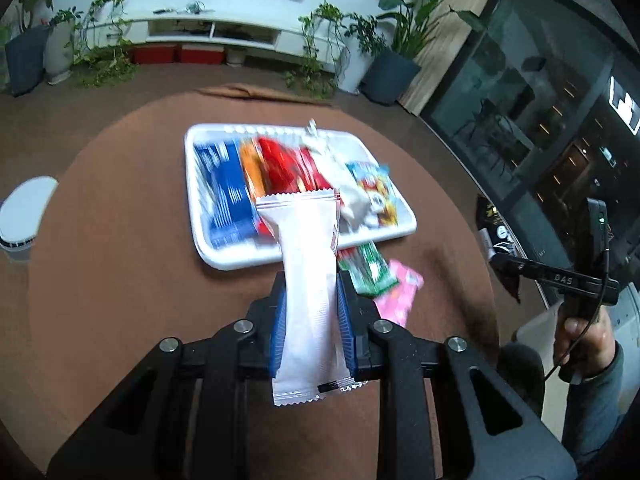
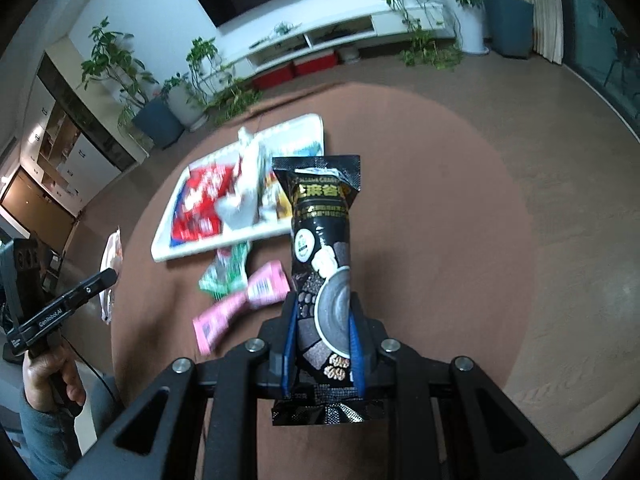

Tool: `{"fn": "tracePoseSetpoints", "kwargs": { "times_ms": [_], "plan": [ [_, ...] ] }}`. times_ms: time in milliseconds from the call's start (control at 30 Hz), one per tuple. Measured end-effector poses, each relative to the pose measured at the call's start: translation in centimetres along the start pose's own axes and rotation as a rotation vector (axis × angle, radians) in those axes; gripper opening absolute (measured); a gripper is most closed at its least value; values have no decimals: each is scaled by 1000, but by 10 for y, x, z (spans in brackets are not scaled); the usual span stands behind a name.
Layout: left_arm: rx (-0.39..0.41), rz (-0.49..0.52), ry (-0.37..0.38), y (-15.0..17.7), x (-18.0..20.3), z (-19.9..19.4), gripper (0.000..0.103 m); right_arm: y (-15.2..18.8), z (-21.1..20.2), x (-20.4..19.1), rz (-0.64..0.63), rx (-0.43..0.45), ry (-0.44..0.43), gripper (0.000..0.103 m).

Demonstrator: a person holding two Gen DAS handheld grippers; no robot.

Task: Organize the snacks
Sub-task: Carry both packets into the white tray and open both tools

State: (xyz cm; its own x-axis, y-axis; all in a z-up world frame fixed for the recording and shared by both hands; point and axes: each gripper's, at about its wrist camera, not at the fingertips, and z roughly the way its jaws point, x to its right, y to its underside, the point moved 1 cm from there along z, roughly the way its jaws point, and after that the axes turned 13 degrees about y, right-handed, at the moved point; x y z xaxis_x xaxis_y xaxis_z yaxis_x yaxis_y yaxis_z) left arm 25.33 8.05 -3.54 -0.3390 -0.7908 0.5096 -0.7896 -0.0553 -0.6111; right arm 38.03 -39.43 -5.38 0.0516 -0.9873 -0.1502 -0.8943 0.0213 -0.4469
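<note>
My left gripper (image 1: 311, 284) is shut on a long white snack packet (image 1: 308, 276), held above the brown round table and pointing toward the white tray (image 1: 240, 260). The tray holds blue, orange, red, white and colourful packets. My right gripper (image 2: 322, 300) is shut on a black cereal packet (image 2: 322, 236), raised over the table right of the tray (image 2: 192, 250). A green packet (image 1: 366, 268) and a pink packet (image 1: 398, 296) lie on the table just in front of the tray; they show as the green packet (image 2: 226, 274) and pink packet (image 2: 240, 304) in the right wrist view.
A white round device (image 1: 24, 212) sits at the table's left edge. The other hand-held gripper and a person's hand (image 1: 580, 332) appear at the right of the left wrist view. Plants, a TV bench and glass doors surround the table.
</note>
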Motion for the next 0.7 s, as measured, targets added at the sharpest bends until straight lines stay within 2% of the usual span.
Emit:
{"fn": "tracePoseSetpoints", "kwargs": {
  "times_ms": [167,300,467,633,700],
  "plan": [
    [48,6,-13,-37,-13,-7,21,-44,-7,-21,-38,53,-38,24],
    [58,16,-33,-61,-25,-2,21,-78,6,-58,-98,63,-62,24],
    [40,37,-76,-78,-41,16,21,-103,46,-98,-150,11,-79,24],
    [-1,39,-103,-84,-61,43,21,-113,87,-106,-144,-47,-44,24],
    [-14,38,-112,-84,-67,53,21,-116,103,-106,-150,-65,-5,24]
  ]
}}
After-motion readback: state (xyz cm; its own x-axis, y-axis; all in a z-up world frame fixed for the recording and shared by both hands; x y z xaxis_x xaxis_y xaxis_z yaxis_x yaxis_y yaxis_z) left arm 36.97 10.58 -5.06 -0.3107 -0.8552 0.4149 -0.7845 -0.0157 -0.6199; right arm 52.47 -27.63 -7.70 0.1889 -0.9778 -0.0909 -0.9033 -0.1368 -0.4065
